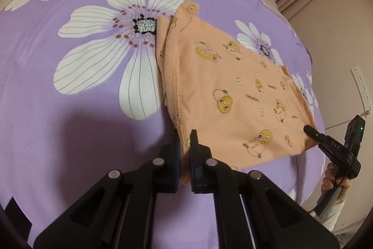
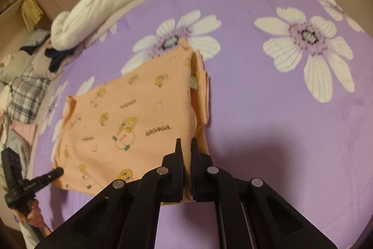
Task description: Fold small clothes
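Peach printed garment point(image 1: 233, 85) lies on the bed point(image 1: 81, 132), near its edge. Thin, limp knit: light, will sag, best pinched at corners or hems. Left tongs point(image 1: 184, 144) and right tongs point(image 2: 186, 151) each narrowed on a near corner.

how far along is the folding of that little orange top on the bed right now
Partway. The orange top already looks doubled over, with layered edges stacked along one side on the purple floral bedspread. In hand: the left gripper and right gripper are each shut on a near corner of it. Left: finishing this fold and laying the garment flat and compact; whether other clothes wait is unclear.
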Demonstrator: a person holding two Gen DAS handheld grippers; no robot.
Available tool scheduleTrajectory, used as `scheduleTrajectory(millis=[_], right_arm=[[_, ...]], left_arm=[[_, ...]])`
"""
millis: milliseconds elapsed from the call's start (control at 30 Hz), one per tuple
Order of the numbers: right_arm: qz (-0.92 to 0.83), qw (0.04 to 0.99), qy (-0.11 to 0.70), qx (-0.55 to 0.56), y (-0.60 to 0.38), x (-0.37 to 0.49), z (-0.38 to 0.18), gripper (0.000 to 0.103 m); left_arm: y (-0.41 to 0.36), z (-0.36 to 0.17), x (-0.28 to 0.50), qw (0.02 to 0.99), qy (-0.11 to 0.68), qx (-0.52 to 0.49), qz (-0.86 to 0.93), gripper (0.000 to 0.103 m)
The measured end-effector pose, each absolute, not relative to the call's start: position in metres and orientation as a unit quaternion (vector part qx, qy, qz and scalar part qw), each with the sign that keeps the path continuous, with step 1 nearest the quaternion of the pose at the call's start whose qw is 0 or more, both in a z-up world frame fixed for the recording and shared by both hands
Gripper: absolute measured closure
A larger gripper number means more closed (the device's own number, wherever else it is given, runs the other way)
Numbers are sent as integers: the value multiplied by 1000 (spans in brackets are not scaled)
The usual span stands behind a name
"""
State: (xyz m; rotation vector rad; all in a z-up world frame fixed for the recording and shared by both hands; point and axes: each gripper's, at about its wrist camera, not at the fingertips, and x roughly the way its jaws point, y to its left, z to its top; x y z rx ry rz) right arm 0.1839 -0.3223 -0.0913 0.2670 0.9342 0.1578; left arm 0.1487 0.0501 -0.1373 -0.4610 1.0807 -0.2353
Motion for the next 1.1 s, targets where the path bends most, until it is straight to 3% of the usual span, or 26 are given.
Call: scheduleTrajectory(millis=[767,867,933,1000,1100], right_arm=[[24,864,484,133,-338,175,-121,97],[10,867,482,126,-339,171,-116,97],[2,868,480,125,-340,167,-113,89],[-11,871,476,121,-342,162,-110,73],[-24,874,470,119,-343,154,-107,69]], left_arm=[[48,-146,133,825,527,-180,-98,93],[49,-139,136,831,522,-173,-90,78],[52,-134,139,835,514,-177,-84,66],[54,-125,148,840,503,-184,-85,66],[52,-108,163,854,478,-187,-89,66]])
